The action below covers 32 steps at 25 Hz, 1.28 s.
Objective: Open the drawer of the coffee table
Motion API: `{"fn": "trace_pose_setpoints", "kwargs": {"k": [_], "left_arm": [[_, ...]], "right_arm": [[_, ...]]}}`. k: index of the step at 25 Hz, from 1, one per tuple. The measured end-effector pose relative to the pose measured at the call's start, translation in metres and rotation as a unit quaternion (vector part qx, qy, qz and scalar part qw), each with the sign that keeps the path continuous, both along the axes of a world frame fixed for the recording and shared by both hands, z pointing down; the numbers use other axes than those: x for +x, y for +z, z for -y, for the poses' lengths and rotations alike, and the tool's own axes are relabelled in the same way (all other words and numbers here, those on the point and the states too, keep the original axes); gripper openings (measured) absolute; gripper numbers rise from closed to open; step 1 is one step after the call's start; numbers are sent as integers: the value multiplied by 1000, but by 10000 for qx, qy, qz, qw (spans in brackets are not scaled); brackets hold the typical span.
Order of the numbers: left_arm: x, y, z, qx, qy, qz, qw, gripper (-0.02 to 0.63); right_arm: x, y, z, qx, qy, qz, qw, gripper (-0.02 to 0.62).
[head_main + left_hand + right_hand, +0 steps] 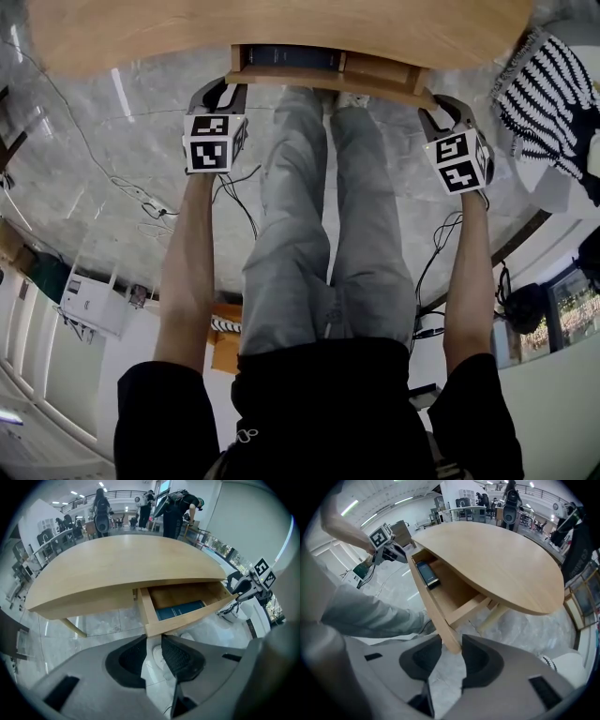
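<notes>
The light wooden coffee table [281,28] fills the top of the head view. Its drawer [375,73] stands pulled out toward me with a dark book [180,610] lying inside. My left gripper [153,644] pinches the left end of the drawer front [187,620] at its fingertips. My right gripper [450,648] straddles the drawer front's right end [440,620]; the board lies between the pads with a little room left. In the head view the left gripper [225,89] and the right gripper [433,105] sit at the drawer's two front corners.
My legs [328,234] stand between the two arms, directly before the drawer. Cables [141,197] trail over the marble floor at the left. A black-and-white striped thing [548,94] lies to the right of the table. A slanted table leg [494,616] stands behind the drawer.
</notes>
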<state>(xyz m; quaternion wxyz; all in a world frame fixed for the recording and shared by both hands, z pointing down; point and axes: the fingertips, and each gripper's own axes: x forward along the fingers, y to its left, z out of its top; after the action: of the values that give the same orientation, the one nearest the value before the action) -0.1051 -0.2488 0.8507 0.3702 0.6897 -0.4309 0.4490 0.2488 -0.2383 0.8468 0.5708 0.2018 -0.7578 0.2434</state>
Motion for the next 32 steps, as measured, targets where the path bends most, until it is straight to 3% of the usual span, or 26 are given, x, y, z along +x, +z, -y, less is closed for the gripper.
{"fn": "trace_pose_setpoints", "kwargs": {"k": [13,20,32], "left_arm": [[-5,-7,-68,-456,7,70,9989,94],[-7,-8,-79,-564,-4,103,9984,94],[-10,27,-97,-1087,114,213,9938,94]], "right_arm": [[-7,-6,-71,-429,-322,-100,9985,120],[-8,-7,-83,-506,-424,-160,9977,118],[-12,25,-104,-880,-747,-383,9926,121]]}}
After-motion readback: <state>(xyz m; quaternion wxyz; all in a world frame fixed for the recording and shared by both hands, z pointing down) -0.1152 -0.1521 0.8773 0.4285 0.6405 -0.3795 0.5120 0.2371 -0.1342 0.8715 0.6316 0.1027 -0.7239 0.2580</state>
